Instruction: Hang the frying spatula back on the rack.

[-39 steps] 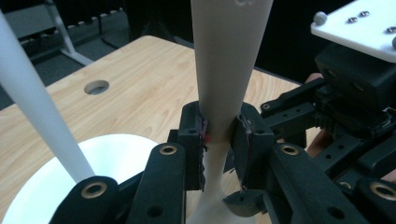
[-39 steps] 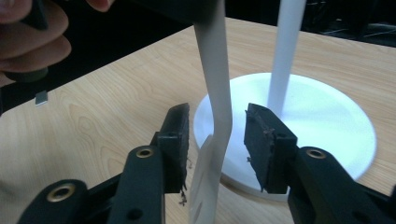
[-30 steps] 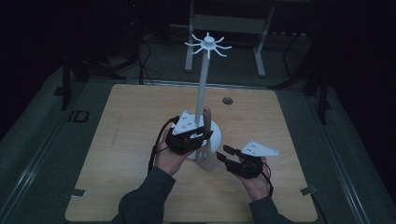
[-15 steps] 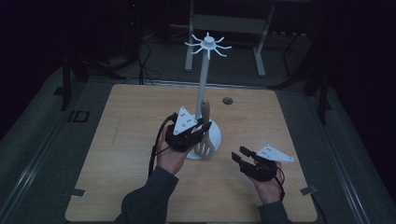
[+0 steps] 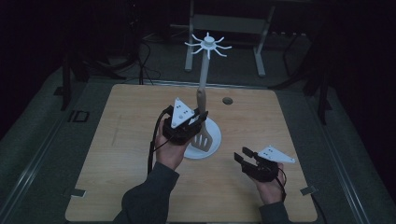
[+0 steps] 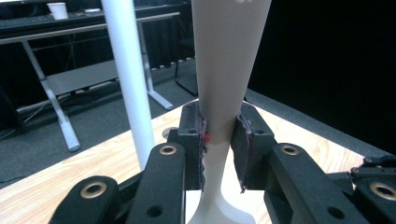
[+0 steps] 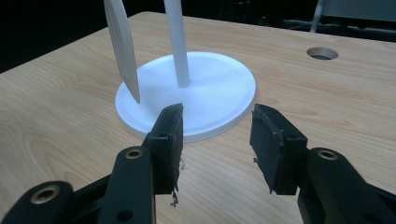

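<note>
Beige spatula upright in L claw; R claw open, low over table.

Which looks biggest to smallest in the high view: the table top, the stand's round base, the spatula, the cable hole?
1. table top
2. stand's round base, partly hidden by the left gripper
3. spatula, closer to the camera, so its rank against the base is unsure
4. cable hole

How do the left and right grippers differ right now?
The left gripper is shut on the spatula handle; the right gripper is open, holding nothing. The left is raised beside the white stand; the right hangs low, away from its base. Both have black jaws.
</note>
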`<state>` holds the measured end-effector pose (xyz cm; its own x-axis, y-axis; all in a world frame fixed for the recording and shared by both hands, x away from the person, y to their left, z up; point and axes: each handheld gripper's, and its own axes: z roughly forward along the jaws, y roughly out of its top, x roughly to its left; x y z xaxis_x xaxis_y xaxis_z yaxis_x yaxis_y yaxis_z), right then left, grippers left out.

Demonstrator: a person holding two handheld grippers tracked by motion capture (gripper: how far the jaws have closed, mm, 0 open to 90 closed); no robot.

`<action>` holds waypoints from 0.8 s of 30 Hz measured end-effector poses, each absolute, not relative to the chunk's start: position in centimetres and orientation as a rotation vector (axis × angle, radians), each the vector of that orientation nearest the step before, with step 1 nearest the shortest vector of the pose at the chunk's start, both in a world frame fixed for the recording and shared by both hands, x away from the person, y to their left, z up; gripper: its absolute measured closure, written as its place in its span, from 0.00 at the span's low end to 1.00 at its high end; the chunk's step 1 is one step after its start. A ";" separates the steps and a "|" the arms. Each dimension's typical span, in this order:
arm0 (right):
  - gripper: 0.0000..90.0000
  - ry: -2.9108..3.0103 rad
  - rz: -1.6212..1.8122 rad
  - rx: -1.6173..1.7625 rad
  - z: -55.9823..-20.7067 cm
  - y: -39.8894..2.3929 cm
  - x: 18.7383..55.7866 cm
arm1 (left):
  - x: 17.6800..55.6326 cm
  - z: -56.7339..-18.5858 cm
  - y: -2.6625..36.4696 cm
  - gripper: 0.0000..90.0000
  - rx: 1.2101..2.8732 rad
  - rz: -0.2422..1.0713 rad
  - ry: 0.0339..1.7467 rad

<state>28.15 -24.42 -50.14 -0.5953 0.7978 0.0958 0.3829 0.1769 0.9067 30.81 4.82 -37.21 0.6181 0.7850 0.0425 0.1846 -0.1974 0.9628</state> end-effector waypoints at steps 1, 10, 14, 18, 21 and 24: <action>0.60 2.058 1.398 1.115 -50.1 -24.5 28.2 | 30.9 -37.1 4.8 0.83 1.714 0.664 0.803; 0.60 2.041 1.389 1.134 -50.2 -24.8 28.2 | 31.2 -36.3 4.7 0.83 1.709 0.685 0.835; 0.60 2.042 1.382 1.139 -50.3 -24.8 28.2 | 31.2 -36.0 4.6 0.83 1.706 0.694 0.844; 0.59 2.040 1.382 1.147 -50.4 -24.8 28.2 | 31.4 -35.7 4.6 0.83 1.705 0.701 0.857; 0.59 2.038 1.378 1.153 -50.5 -24.8 28.2 | 31.5 -35.3 4.6 0.83 1.698 0.710 0.867; 0.59 2.035 1.381 1.161 -50.5 -24.9 28.3 | 31.6 -34.9 4.6 0.83 1.690 0.717 0.884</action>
